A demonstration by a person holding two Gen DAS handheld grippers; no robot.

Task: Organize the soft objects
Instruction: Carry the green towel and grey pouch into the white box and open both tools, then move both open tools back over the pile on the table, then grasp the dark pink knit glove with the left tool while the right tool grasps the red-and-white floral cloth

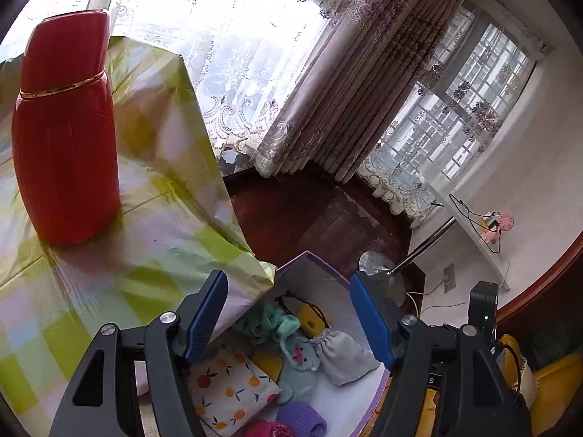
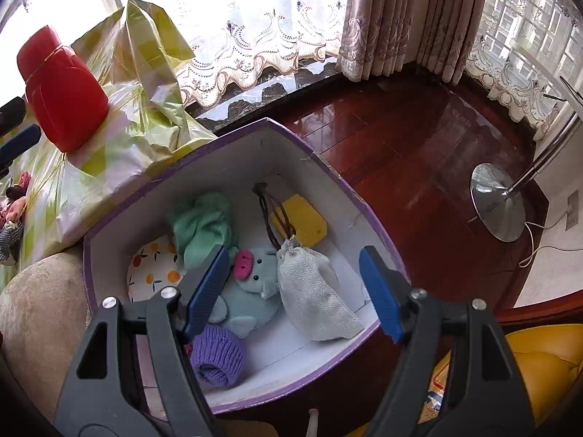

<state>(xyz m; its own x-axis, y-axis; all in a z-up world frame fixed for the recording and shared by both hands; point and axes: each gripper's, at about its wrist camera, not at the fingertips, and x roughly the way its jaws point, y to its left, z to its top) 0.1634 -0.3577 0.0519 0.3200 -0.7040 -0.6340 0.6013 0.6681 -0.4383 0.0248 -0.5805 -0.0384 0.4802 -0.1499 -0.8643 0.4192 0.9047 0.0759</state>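
Observation:
A purple box with a white inside (image 2: 328, 167) (image 1: 309, 258) stands beside the table. In it lie a grey drawstring pouch (image 2: 313, 291) (image 1: 344, 357), a light blue plush pig (image 2: 251, 287) (image 1: 300, 360), a mint green cloth (image 2: 202, 229) (image 1: 266, 322), a yellow sponge (image 2: 302, 220) (image 1: 309, 322), an orange-print pillow (image 2: 153, 266) (image 1: 229, 386) and a purple knit piece (image 2: 216, 355) (image 1: 300, 418). My right gripper (image 2: 295, 289) is open and empty above the box. My left gripper (image 1: 288, 318) is open and empty over the box's edge by the table.
A red thermos (image 1: 63, 127) (image 2: 62, 87) stands on the green checked tablecloth (image 1: 153, 218). Small soft toys (image 2: 14, 204) lie on the table at the left. A lamp base (image 2: 497, 202) stands on the wooden floor. A yellow cushion (image 2: 543, 371) is at the right.

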